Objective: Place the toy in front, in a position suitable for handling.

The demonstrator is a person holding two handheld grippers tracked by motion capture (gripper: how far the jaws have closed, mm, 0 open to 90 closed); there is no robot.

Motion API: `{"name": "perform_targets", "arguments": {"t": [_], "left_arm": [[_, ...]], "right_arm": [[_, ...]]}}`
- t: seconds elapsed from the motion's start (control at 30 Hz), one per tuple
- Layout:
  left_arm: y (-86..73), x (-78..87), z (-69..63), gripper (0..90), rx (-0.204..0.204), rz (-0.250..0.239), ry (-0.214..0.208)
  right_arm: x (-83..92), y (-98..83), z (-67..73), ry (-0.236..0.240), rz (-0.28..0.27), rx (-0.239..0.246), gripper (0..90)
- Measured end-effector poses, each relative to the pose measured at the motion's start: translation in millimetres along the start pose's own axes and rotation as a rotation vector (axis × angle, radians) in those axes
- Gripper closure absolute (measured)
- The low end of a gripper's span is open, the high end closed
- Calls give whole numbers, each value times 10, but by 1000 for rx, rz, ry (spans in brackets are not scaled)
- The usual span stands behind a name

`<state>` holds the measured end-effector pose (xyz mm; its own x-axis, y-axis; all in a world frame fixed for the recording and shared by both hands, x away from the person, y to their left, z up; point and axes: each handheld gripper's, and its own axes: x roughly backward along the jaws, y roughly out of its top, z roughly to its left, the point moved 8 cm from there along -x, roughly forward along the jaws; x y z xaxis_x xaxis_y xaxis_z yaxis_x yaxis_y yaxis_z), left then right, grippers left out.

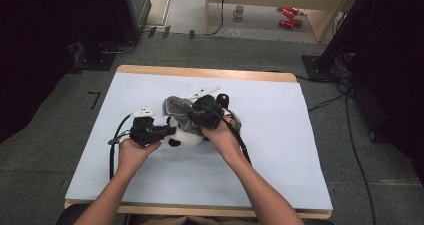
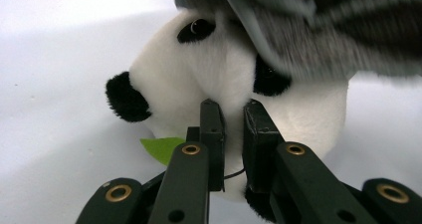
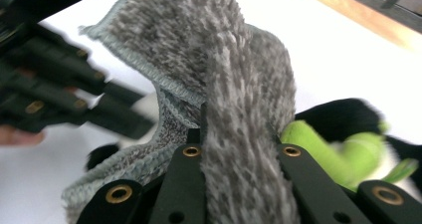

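Note:
A black-and-white panda plush (image 1: 187, 137) lies at the middle of the table with a grey fuzzy cloth (image 1: 175, 107) draped over its top. My left gripper (image 1: 169, 130) reaches in from the left. In the left gripper view its jaws (image 2: 233, 117) stand close together, pinching the white plush of the panda (image 2: 199, 69) below its eyes, with a green leaf (image 2: 161, 147) beside them. My right gripper (image 1: 196, 118) hangs over the panda, shut on the grey cloth (image 3: 239, 84), which covers the jaw tips (image 3: 238, 129). A green plush piece (image 3: 323, 144) shows behind.
A white tool (image 1: 202, 92) and a small red-and-black object (image 1: 223, 99) lie just behind the panda. The white sheet (image 1: 280, 150) covers the wooden table. On the floor beyond stand a mug (image 1: 239, 11) and red cans (image 1: 289, 15). Cables trail at the right.

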<state>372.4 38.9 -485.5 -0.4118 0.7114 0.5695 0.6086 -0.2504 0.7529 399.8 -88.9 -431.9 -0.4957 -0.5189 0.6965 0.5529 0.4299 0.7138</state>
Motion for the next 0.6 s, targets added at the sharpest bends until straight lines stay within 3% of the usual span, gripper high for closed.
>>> {"name": "perform_targets", "arguments": {"t": [0.13,0.23,0.33,0.6], "left_arm": [[-16,-2,-26,817,-23,9,-9],[-24,-3,-35,814,-28,13,-15],[-32,-4,-37,811,-31,15,-18],[-31,0,-12,798,-20,13,-20]], "right_arm": [[9,55,-148,-31,11,-18,831],[28,88,-229,-28,7,-43,831],[117,172,-275,3,-46,-91,830],[486,400,-228,37,-146,-88,830]]}}
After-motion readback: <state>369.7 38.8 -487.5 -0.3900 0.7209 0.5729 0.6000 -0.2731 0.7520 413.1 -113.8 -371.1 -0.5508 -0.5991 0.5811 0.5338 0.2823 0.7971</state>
